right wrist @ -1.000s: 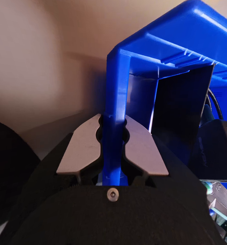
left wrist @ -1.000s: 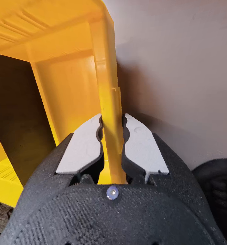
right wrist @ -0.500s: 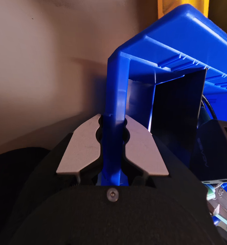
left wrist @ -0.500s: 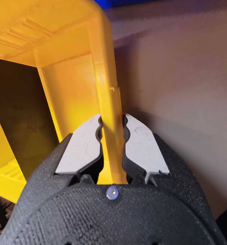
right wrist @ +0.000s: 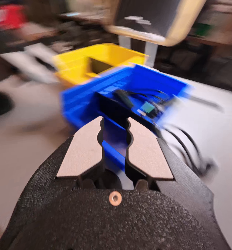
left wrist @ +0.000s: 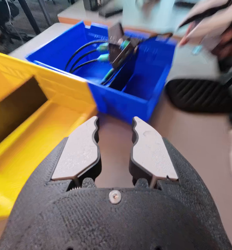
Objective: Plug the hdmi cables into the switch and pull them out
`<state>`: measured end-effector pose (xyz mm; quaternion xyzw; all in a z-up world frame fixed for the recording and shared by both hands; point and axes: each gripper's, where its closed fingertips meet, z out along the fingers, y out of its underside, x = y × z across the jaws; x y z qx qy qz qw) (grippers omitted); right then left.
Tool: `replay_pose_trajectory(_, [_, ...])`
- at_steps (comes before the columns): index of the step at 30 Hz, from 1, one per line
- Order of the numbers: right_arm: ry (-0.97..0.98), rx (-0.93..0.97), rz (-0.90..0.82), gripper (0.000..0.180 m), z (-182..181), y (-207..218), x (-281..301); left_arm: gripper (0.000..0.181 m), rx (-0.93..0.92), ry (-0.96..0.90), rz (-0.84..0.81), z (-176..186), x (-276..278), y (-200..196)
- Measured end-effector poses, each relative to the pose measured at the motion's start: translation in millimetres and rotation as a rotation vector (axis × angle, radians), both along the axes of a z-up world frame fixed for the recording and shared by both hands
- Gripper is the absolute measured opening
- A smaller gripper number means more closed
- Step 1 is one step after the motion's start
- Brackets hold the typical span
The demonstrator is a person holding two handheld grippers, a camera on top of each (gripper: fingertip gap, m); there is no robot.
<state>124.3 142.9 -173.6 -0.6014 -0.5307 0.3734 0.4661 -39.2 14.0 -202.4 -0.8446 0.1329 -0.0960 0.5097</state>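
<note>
Left wrist view, blurred by motion: left gripper hovers over bare tabletop, jaws spread apart, nothing between them. Yellow bin just beside its left finger, holding a dark rectangular insert. Blue bin ahead, touching or nearly touching the yellow one's corner. Inside the blue bin, a black switch sits tilted, propped on a dark divider; black hdmi cables with green plug ends run into it from the left, looks plugged in, blur makes it hard to be sure. Right gripper shows as a dark ribbed shape at right of the blue bin, with a person's hand above.

Right wrist view, heavier blur: right gripper jaws parted with a gap, straddling the near wall of the blue bin in line of sight; cannot tell if the fingers touch it. Switch and a greenish part lie in the bin's right half, black cables trailing over the rim onto the pale tabletop. Yellow bin behind the blue one.
</note>
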Motion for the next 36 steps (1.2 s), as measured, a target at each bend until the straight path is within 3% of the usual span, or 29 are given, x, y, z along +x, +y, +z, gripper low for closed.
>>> replay_pose_trajectory(2, [0.032,-0.093,-0.171,0.035,-19.9,24.7,18.2,0.051,0.039,-0.229,0.104,-2.4,29.3,1.4])
replay_pose_trajectory(5, [-0.012,-0.2,-0.228,0.046,-52.5,28.0,8.4,0.053,0.076,-0.317,0.301,-19.2,50.2,20.8])
replay_pose_trajectory(10, [-0.033,-0.165,-0.297,0.042,-61.2,36.7,-11.8,0.054,0.095,-0.097,0.499,-33.6,41.3,55.4])
replay_pose_trajectory(17, [-0.04,-0.151,-0.412,0.009,-64.1,61.3,-10.9,0.035,0.104,-0.109,0.615,-36.7,32.9,65.5])
replay_pose_trajectory(21, [-0.056,-0.081,-0.453,0.007,-61.0,59.0,-0.8,0.024,0.1,-0.062,0.629,-32.6,32.4,64.7])
replay_pose_trajectory(24, [-0.019,-0.071,-0.463,0.007,-39.8,53.1,11.3,0.024,0.134,-0.032,0.594,-10.0,41.6,63.3])
replay_pose_trajectory(29, [0.047,-0.006,-0.413,0.01,38.1,33.9,7.9,0.026,0.195,0.013,0.551,58.4,43.8,47.1])
replay_pose_trajectory(36, [0.182,0.061,-0.228,0.013,136.3,-35.8,-69.0,0.022,0.321,0.101,0.704,159.8,-17.0,-31.7])
